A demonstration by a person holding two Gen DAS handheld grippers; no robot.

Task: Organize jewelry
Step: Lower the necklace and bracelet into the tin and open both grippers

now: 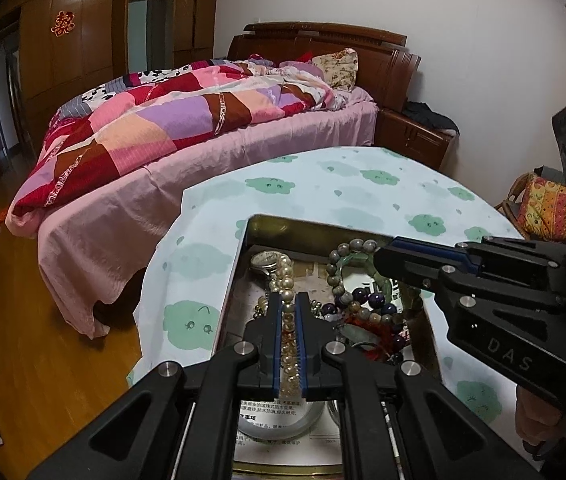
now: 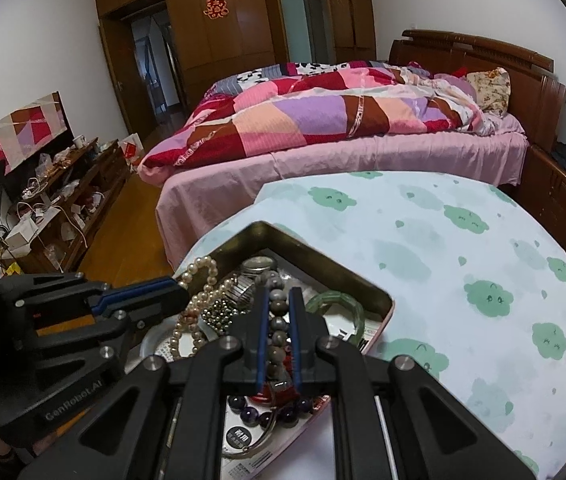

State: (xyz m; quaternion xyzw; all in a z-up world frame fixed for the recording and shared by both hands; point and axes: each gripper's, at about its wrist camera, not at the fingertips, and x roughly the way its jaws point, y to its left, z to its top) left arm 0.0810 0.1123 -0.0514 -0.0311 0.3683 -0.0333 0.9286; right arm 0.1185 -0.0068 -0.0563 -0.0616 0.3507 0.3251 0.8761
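Note:
A shallow metal tin (image 1: 267, 222) (image 2: 323, 258) full of jewelry sits on a round table. In it lie a pearl strand (image 1: 283, 276) (image 2: 203, 276), a wristwatch (image 1: 265, 260) (image 2: 259, 265), a grey stone bead bracelet (image 1: 337, 276) (image 2: 277, 320), a green jade bangle (image 2: 337, 302) and purple beads (image 1: 375, 300) (image 2: 251, 414). My left gripper (image 1: 289, 300) is nearly shut with the pearl strand between its fingers. My right gripper (image 2: 279, 298) is nearly shut with the grey bead bracelet between its fingers. Each gripper shows from the side in the other's view, the right one (image 1: 383, 254) and the left one (image 2: 181, 288).
The table carries a pale cloth with green cloud prints (image 2: 483, 260). A bed with a pink sheet and patchwork quilt (image 1: 187, 120) stands just behind. A cluttered low cabinet (image 2: 63, 192) is at the left, a nightstand (image 1: 415, 136) at the right.

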